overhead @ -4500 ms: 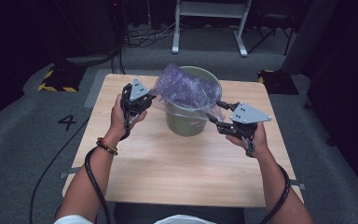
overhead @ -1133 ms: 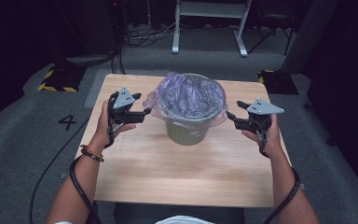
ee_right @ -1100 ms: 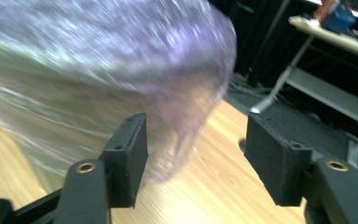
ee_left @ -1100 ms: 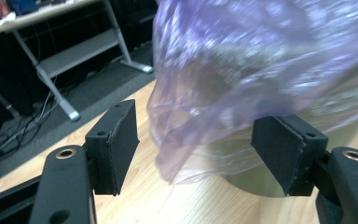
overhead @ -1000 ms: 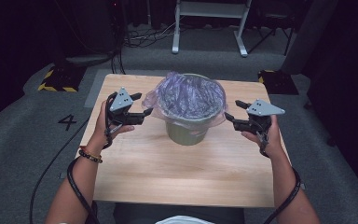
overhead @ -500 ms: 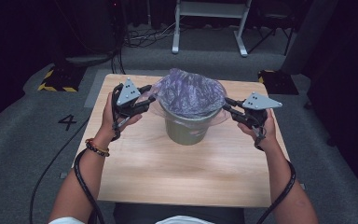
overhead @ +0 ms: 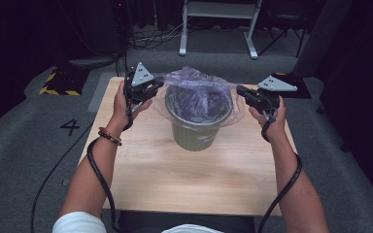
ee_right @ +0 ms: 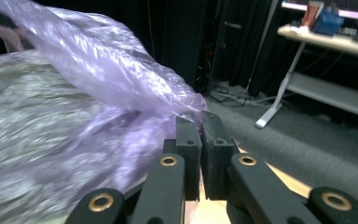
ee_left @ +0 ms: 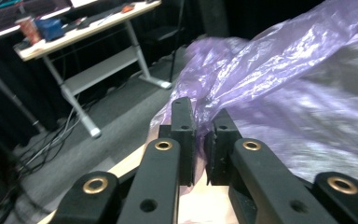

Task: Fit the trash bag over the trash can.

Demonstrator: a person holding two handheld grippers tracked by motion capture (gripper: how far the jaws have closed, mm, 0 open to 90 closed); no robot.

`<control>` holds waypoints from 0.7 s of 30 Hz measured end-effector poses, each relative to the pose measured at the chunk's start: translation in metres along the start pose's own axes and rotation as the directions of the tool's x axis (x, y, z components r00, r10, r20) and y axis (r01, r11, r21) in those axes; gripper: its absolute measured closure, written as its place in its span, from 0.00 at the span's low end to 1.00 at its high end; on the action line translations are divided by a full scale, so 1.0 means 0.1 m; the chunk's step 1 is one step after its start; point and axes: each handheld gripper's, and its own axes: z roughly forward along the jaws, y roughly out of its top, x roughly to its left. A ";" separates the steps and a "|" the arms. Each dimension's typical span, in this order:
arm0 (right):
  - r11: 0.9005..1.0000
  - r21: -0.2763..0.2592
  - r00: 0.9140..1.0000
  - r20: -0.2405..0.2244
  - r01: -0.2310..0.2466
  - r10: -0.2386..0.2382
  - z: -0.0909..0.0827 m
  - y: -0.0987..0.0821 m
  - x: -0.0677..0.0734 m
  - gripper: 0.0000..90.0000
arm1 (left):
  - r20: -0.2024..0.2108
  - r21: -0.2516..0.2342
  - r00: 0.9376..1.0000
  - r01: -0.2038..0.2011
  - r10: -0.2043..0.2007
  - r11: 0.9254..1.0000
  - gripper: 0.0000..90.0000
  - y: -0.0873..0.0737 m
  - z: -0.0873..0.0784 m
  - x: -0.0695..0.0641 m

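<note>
On the pale wood-grain table (overhead: 175, 184) stands a round, olive-green bucket (overhead: 194, 136), tapering downward. Thin, crinkled, glossy purple plastic bag (overhead: 199, 92) lines it and billows over its rim. Left of the bucket, the left gripper (overhead: 156, 87) has just closed its jaws, pinching the bag's edge; right of the bucket, the right gripper (overhead: 240, 91) has done likewise. Beyond the bucket, a white metal desk frame (overhead: 218, 24).
</note>
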 end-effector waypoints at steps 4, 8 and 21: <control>0.998 0.040 0.999 0.035 -0.039 0.038 0.14 -0.03 -0.10 0.97 | -0.021 0.052 0.999 0.039 -0.038 0.998 0.93 -0.07 0.16 0.10; 0.995 0.075 0.997 0.053 -0.067 0.063 0.27 -0.07 -0.16 0.97 | -0.025 0.101 0.999 0.043 -0.041 0.994 0.96 -0.15 0.31 0.14; 0.985 0.142 0.994 0.053 -0.100 0.094 0.56 -0.31 -0.21 1.00 | 0.026 0.183 0.999 0.039 -0.044 0.982 1.00 -0.36 0.66 0.07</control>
